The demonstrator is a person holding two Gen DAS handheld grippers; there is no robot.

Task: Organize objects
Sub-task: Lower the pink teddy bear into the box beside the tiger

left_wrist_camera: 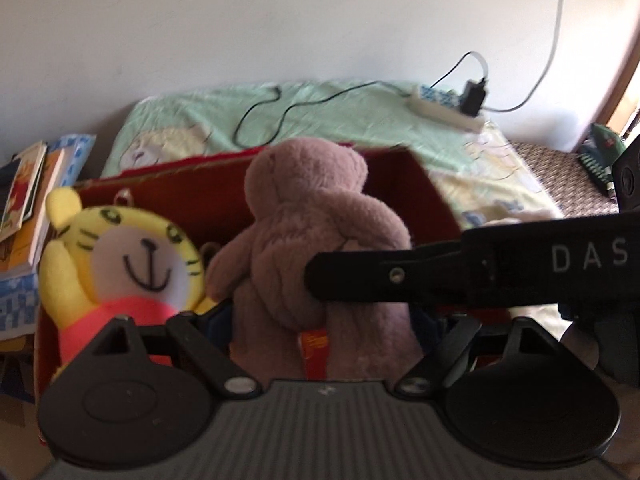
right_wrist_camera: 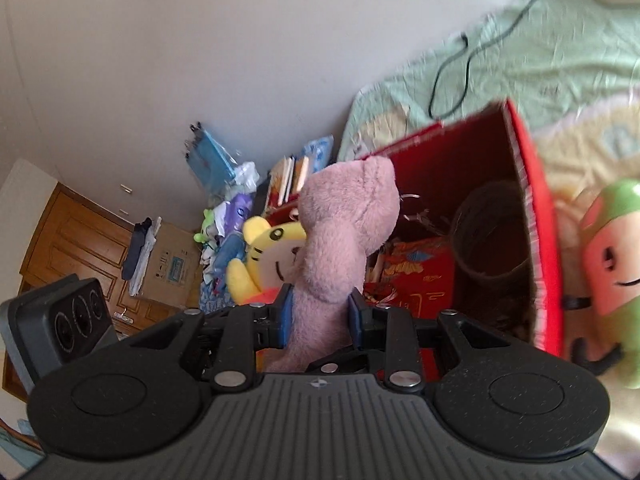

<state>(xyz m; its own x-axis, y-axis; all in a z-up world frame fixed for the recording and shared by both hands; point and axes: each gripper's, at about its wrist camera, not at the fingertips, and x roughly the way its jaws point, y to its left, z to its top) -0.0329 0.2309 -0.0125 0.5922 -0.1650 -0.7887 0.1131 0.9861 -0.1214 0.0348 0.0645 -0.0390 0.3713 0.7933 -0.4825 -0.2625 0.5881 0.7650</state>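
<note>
Right wrist view is showing the right gripper (right_wrist_camera: 320,316) squeezing the pink plush bear (right_wrist_camera: 344,232), soft and light, over the red box (right_wrist_camera: 532,216); the left gripper (left_wrist_camera: 320,320) is flanking it, grip unclear.

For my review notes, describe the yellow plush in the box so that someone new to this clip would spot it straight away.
Start at the red open-topped box on the bed with the green sheet. Inside, at its left end near the stacked books, sits the yellow tiger plush. Unlike the plain mauve bear beside it, it has black stripes, a white smiling face and a pink top.
</note>
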